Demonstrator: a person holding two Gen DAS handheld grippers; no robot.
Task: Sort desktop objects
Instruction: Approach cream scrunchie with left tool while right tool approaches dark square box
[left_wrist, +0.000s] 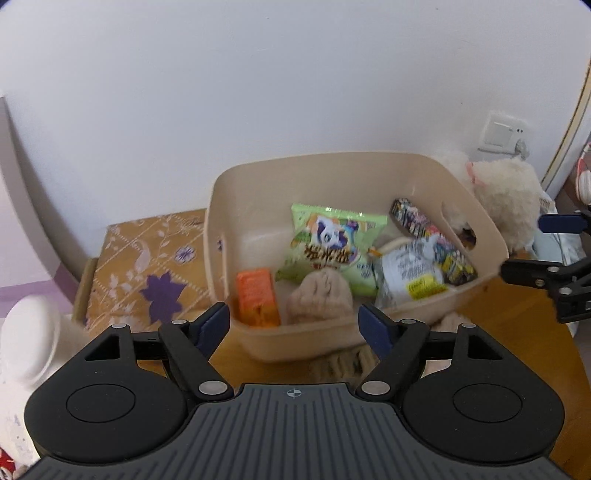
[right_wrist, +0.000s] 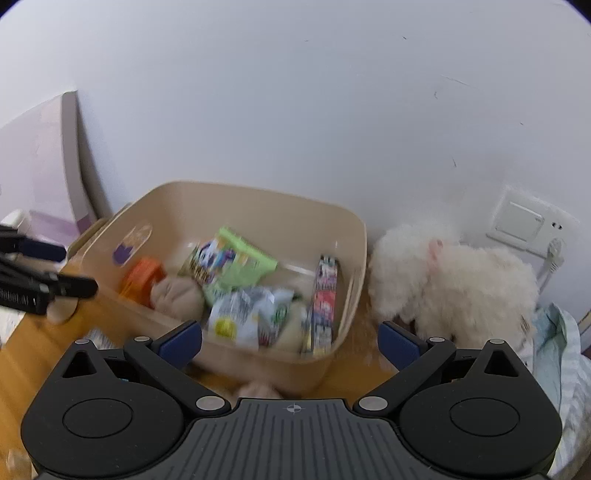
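The left gripper is hanging nearest the lens, jaws spread wide and gripping nothing, in front of the beige bin on the wooden desk. The right gripper is likewise standing released and empty. Inside the bin, a green snack bag is lying at centre, an orange pack at 8 o'clock, a beige knit at 6, a white pouch at 4. A plush toy is sitting just beside the bin at 2 o'clock.

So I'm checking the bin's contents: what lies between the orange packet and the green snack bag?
A beige knitted item lies between the orange packet and the green snack bag, shown best in the left wrist view.
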